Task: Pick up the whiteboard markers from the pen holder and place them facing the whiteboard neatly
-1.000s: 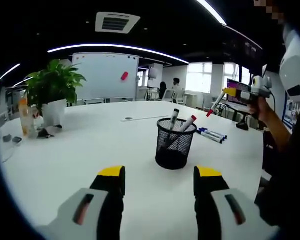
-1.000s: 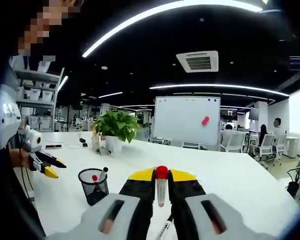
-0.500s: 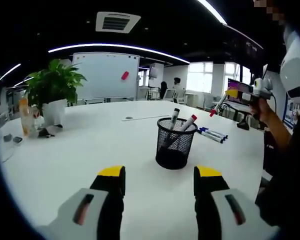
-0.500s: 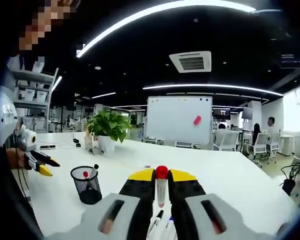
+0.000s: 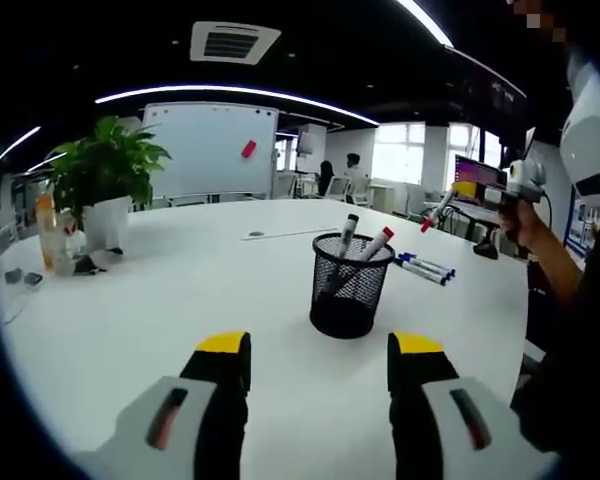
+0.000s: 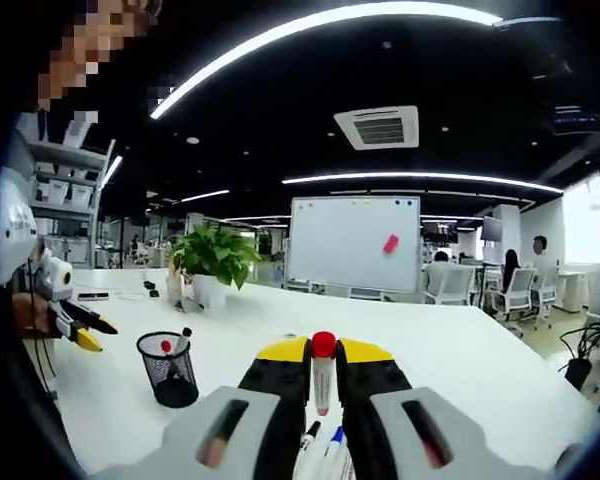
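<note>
- While the left gripper point(image 5: 318, 362) hovers low over the white table point(image 5: 160, 300), its yellow-tipped jaws stand spread with nothing between them.
- Just beyond those jaws stands the black mesh holder point(image 5: 350, 285), upright on the table, with two markers point(image 5: 376, 245) leaning out of its top, one red-capped, one dark-capped.
- Right of the holder, a little farther on, two blue-capped markers point(image 5: 423, 269) lie side by side on the table.
- Farther right, a person's hand holds the right gripper point(image 5: 458, 190) above the table edge; its jaws pinch a red-capped marker point(image 6: 323, 372), cap pointing forward.
- Seen from the right gripper view, the laid markers' ends show below its jaws, and the holder sits well off to the left.
- A potted plant point(image 5: 105, 180) stands at the table's far left.
- Beyond the table stands the whiteboard point(image 5: 210, 152), with a red item stuck on it.
</note>
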